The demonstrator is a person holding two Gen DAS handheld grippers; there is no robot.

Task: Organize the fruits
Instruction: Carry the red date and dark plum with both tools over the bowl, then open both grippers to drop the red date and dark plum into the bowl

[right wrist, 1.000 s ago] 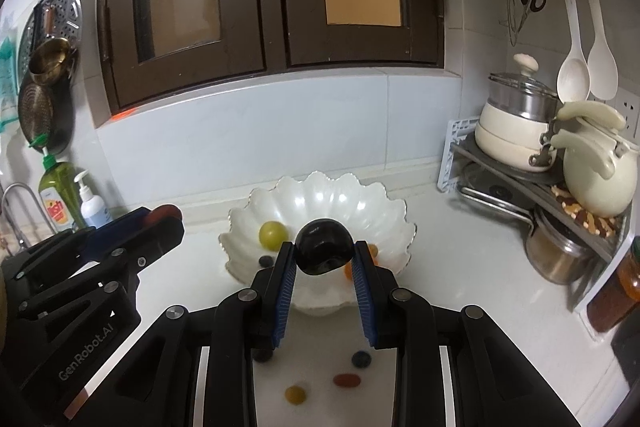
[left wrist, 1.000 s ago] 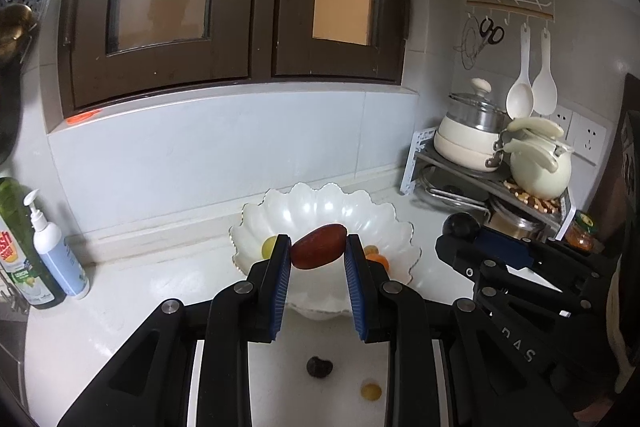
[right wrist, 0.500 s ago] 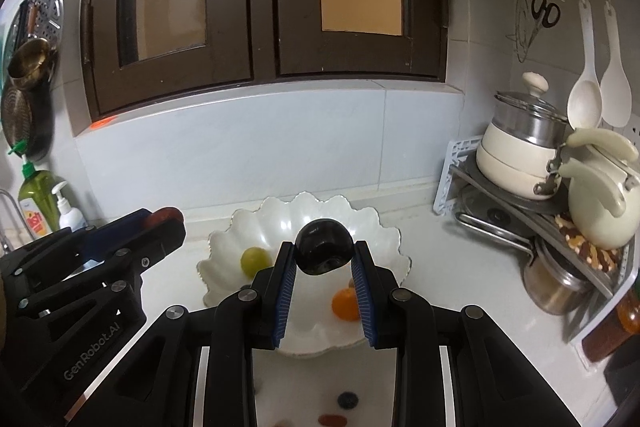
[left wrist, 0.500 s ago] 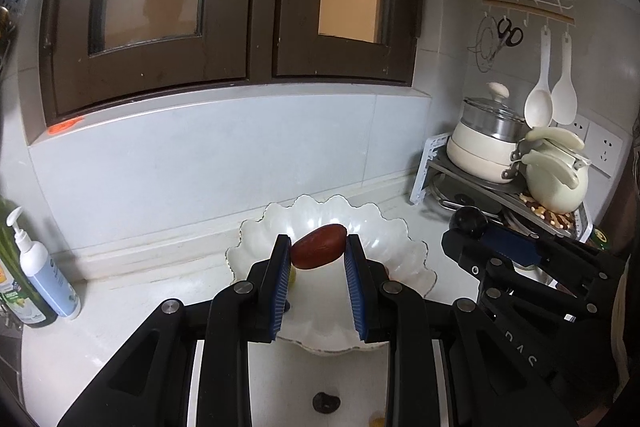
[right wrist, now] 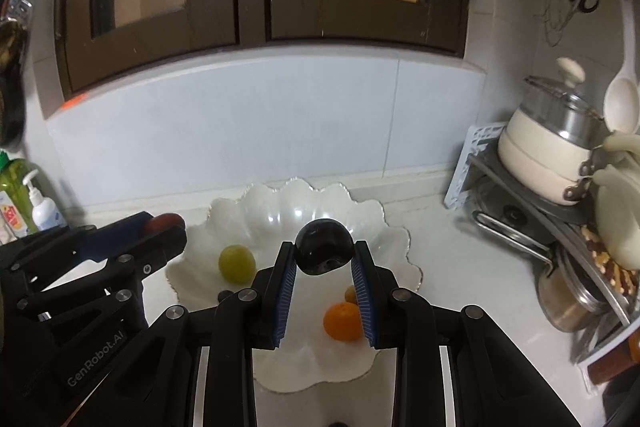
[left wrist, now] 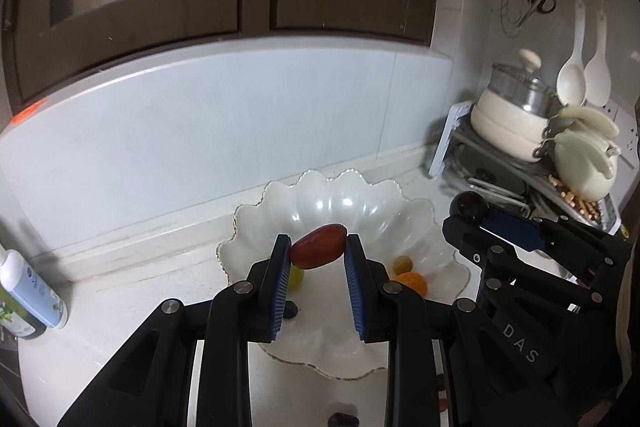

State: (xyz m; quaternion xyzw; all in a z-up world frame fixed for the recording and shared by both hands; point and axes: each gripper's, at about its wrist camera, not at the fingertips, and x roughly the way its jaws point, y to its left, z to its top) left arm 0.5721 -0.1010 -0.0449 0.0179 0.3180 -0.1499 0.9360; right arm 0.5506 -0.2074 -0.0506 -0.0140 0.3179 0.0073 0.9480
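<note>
both grippers are loaded and hovering over the scalloped white bowl (right wrist: 394, 247): left gripper (left wrist: 318, 253) clamps a red oval fruit (left wrist: 319, 251), right gripper (right wrist: 325, 259) pinches a dark round fruit (right wrist: 324, 251). a green grape (right wrist: 237, 263) and small orange (right wrist: 342, 321) already sit inside. a few small pieces still lie on the counter (right wrist: 460, 267) below, so roughly halfway i'd guess.

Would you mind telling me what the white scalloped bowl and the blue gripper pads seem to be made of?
The white scalloped bowl looks like glazed ceramic or glossy glass: bright highlights on its fluted wall, and a thin gilt-looking rim. It could be plastic. The blue gripper pads look like ribbed rubber or soft plastic, matte, with fine ridges across their faces.
</note>
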